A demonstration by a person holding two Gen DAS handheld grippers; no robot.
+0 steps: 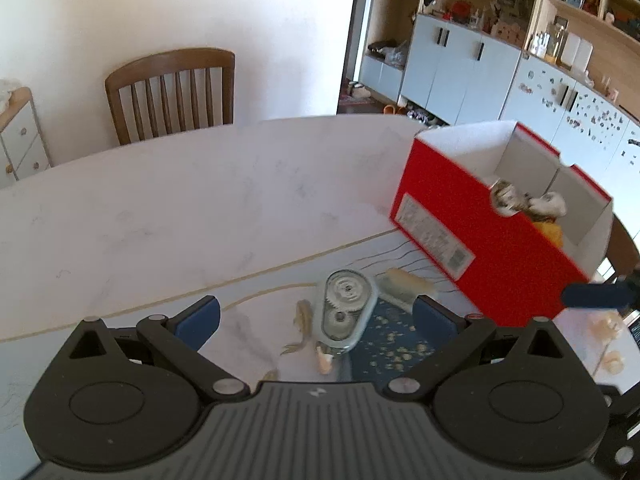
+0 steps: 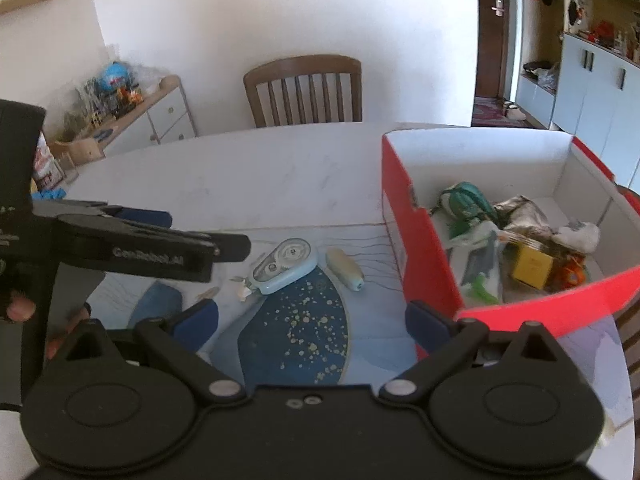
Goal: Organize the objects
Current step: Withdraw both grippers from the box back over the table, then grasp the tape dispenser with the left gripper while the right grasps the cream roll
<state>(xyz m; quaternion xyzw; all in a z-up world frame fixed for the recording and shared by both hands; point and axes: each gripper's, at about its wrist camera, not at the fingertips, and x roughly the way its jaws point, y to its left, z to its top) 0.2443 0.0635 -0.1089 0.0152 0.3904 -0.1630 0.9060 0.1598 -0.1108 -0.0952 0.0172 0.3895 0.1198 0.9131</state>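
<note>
Correction tape dispenser (image 1: 346,310) lies flat on the placemat (image 2: 296,336) on the tabletop (image 1: 180,200), left of the red box (image 2: 424,240). Looks light, rigid, smooth plastic; probably slippery, so pinch across the narrow flat sides mid-body. Left gripper (image 1: 316,314) jaws wide open, straddling it, no contact seen. Right gripper (image 2: 312,320) jaws wide open, empty.

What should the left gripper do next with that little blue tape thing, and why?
Probably ease the left gripper down and close on the correction tape. It is open, the tape lies between its fingers on the mat, still outside the red box.
</note>
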